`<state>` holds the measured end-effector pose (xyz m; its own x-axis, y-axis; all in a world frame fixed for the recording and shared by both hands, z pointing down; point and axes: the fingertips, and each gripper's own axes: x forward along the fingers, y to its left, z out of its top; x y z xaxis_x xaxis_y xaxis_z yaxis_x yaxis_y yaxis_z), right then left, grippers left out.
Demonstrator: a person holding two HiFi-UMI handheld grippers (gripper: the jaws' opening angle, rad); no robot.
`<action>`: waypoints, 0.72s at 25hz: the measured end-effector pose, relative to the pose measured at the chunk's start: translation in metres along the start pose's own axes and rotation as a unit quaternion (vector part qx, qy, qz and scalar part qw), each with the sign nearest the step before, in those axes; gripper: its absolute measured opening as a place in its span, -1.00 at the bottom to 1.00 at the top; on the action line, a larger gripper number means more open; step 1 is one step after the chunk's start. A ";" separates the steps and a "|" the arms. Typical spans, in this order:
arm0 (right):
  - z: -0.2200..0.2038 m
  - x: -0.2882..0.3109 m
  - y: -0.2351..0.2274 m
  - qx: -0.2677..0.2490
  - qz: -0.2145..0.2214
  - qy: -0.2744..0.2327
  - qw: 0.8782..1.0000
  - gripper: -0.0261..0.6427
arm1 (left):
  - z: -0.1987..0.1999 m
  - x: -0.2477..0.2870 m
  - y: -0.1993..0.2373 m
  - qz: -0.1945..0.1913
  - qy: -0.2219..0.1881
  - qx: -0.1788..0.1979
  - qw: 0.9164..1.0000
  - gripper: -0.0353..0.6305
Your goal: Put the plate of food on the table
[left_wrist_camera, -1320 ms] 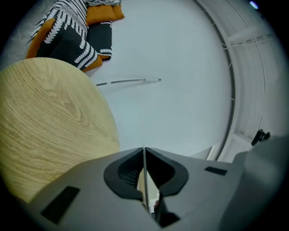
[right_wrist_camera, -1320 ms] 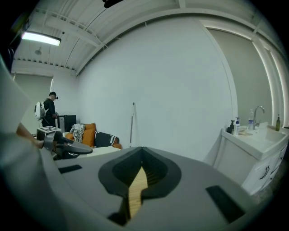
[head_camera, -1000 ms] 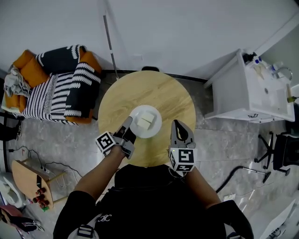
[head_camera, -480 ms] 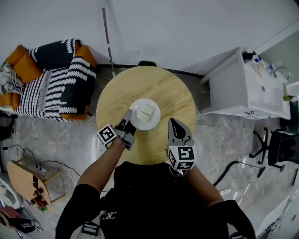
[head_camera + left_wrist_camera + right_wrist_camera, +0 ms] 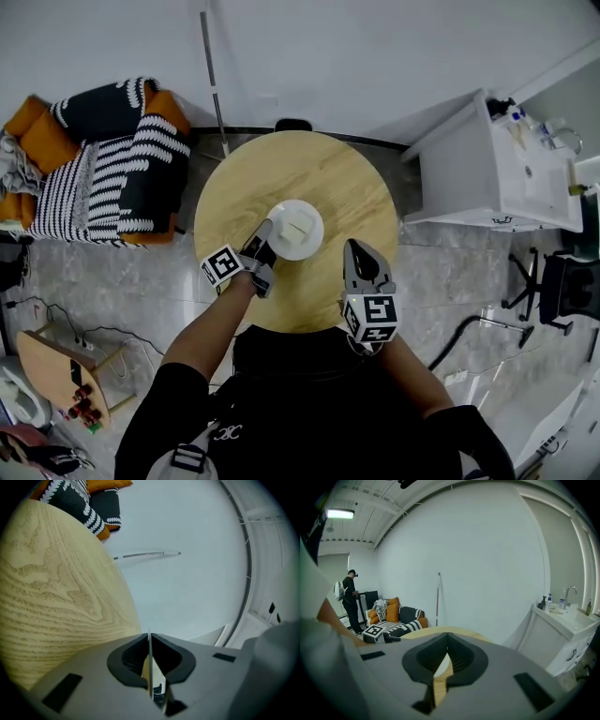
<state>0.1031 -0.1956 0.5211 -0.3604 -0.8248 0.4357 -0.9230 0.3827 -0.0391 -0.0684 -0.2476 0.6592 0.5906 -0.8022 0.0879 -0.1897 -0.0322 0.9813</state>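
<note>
Table (image 5: pixel 347 187) under plate (image 5: pixel 306 249); sofa (image 5: pixel 103 178), cabinet (image 5: pixel 469 178) beside.

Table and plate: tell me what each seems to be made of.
Table: wood or wood-look laminate, pale and matte; clear grain lines show in the left gripper view. Plate: likely glazed ceramic or melamine, plain white, smooth, thin-rimmed; the pictures cannot settle which.

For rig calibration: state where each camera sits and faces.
Head view: on the person's head, looking down on table, plate, left gripper, right gripper, forearms.
Left gripper view: rides that gripper, across the table toward the wall; jaws clamp the plate's rim.
Right gripper view: rides that gripper, toward sofa; jaws shut, empty.
Shared: table, sofa.
</note>
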 end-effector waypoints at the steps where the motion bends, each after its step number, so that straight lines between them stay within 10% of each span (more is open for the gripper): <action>1: 0.000 0.001 0.000 0.000 0.000 0.001 1.000 -0.90 | 0.000 0.001 0.002 0.003 0.002 0.002 1.000 -0.83; 18: -0.009 -0.005 -0.006 0.009 -0.020 0.010 1.000 -0.90 | -0.012 0.014 0.014 0.016 0.033 0.007 0.999 -0.83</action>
<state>0.1121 -0.1898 0.5275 -0.3204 -0.8303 0.4559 -0.9390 0.3418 -0.0374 -0.0534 -0.2526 0.6758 0.6346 -0.7617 0.1305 -0.2203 -0.0164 0.9753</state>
